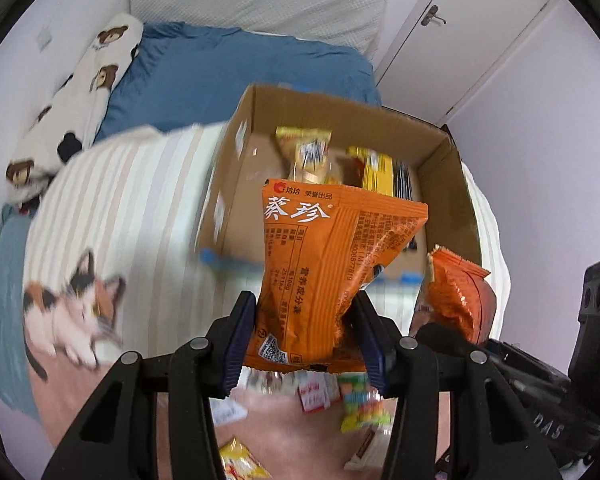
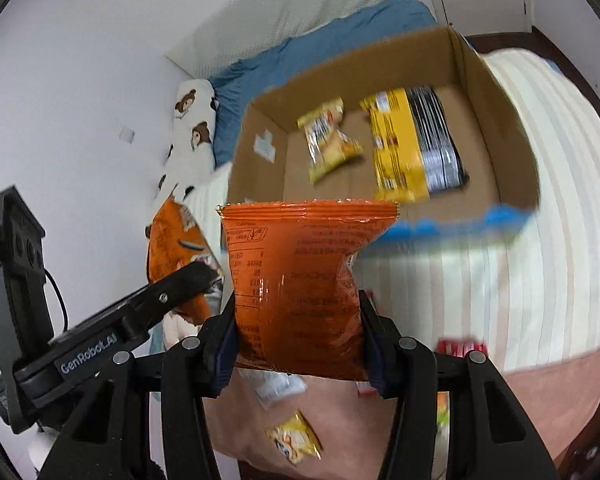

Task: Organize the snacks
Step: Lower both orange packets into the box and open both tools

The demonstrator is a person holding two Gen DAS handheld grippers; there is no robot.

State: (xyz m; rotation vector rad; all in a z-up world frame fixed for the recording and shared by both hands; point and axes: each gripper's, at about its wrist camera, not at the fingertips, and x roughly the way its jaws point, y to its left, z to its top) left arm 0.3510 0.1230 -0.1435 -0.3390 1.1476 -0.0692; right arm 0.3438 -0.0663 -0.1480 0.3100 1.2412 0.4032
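Observation:
My left gripper (image 1: 306, 312) is shut on an orange seed packet (image 1: 324, 264), held up in front of an open cardboard box (image 1: 260, 120). My right gripper (image 2: 296, 316) is shut on a second orange packet (image 2: 300, 280), also held in front of the box (image 2: 476, 92). Each view shows the other gripper's packet: right of centre in the left wrist view (image 1: 456, 296), left of centre in the right wrist view (image 2: 176, 232). Inside the box lie a small yellow packet (image 2: 330, 140) and a yellow-and-black pack (image 2: 416, 144).
The box stands on a striped blanket (image 1: 132, 200) with a cat print, on a bed with a blue sheet (image 1: 220, 68). Loose snack packets lie on the pink cover below the grippers (image 1: 360, 404) (image 2: 296, 440). A bear-print pillow (image 1: 80, 92) lies by the wall.

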